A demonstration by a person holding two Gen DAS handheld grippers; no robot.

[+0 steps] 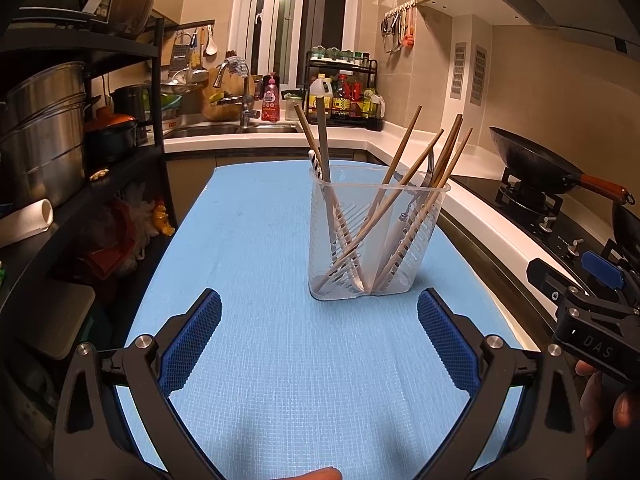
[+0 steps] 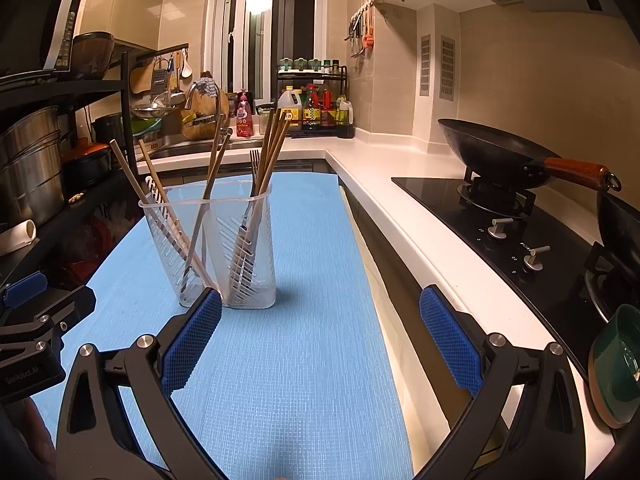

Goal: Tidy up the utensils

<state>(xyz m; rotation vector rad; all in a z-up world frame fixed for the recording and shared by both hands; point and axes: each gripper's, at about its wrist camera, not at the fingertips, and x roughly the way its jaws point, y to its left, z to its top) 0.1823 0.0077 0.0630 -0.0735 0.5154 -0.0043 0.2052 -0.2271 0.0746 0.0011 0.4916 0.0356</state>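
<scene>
A clear plastic utensil holder (image 1: 374, 236) stands upright on the blue mat (image 1: 256, 264). It holds several wooden chopsticks (image 1: 416, 168), a grey handle (image 1: 323, 136), a white utensil tip and a fork. My left gripper (image 1: 320, 340) is open and empty, a little short of the holder. The holder also shows in the right wrist view (image 2: 224, 248), with the chopsticks (image 2: 272, 148) and fork (image 2: 254, 160). My right gripper (image 2: 320, 340) is open and empty, to the right of the holder; its left pad (image 2: 192, 340) overlaps the holder's base in view.
A black shelf rack with steel pots (image 1: 44, 136) stands left of the mat. A white counter (image 2: 400, 200) runs along the right with a stove and black wok (image 2: 496, 156). A green bowl (image 2: 618, 364) sits at the right edge. Sink and bottles (image 1: 344, 96) are at the back.
</scene>
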